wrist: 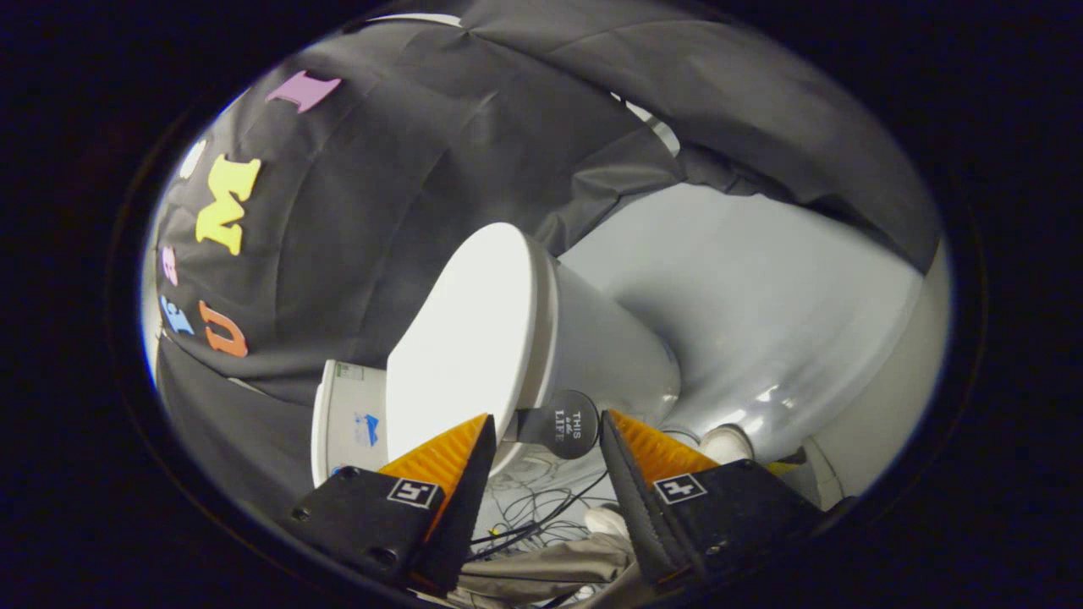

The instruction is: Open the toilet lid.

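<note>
Toilet lid (461, 338) just beyond gripper's (548, 440) parted jaws

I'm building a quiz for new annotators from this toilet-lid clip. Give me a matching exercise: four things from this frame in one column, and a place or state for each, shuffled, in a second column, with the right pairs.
Things
1. toilet lid
2. round dark knob
3. gripper
4. cables

Places or states
A. open, fingers spread to either side of the knob
B. lying tangled on the floor, seen past the fingers
C. white, flat, closed on the bowl
D. sticks out at the lid's front edge, between the fingertips

Pairs: 1-C, 2-D, 3-A, 4-B
</note>
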The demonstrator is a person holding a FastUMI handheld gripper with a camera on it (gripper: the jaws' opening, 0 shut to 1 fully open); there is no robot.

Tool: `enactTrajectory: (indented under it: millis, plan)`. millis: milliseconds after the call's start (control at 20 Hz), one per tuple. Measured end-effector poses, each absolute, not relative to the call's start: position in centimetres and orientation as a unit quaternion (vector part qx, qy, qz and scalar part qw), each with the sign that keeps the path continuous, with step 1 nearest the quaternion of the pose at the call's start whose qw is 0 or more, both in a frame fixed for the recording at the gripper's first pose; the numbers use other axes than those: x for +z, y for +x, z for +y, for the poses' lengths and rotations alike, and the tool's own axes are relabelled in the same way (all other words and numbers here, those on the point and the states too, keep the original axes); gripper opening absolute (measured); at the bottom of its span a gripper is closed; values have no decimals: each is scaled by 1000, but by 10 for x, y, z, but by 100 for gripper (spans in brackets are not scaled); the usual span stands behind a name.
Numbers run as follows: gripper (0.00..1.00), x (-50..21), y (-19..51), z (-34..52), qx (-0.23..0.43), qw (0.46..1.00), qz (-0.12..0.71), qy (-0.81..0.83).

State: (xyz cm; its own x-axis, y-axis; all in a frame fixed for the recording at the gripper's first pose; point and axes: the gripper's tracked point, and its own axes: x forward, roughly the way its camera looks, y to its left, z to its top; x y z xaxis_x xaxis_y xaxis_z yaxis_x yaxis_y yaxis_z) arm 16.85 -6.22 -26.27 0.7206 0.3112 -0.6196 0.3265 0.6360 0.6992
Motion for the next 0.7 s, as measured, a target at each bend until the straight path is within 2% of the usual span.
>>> enactTrajectory:
  millis: [250, 300, 400, 700]
  plan:
    - [61, -279, 173, -67, -4, 812, 372, 451]
    - [50, -283, 174, -67, -3, 809, 372, 455]
    - [40, -278, 179, -66, 8, 804, 362, 472]
    - [23, -272, 181, -71, 1, 764, 351, 541]
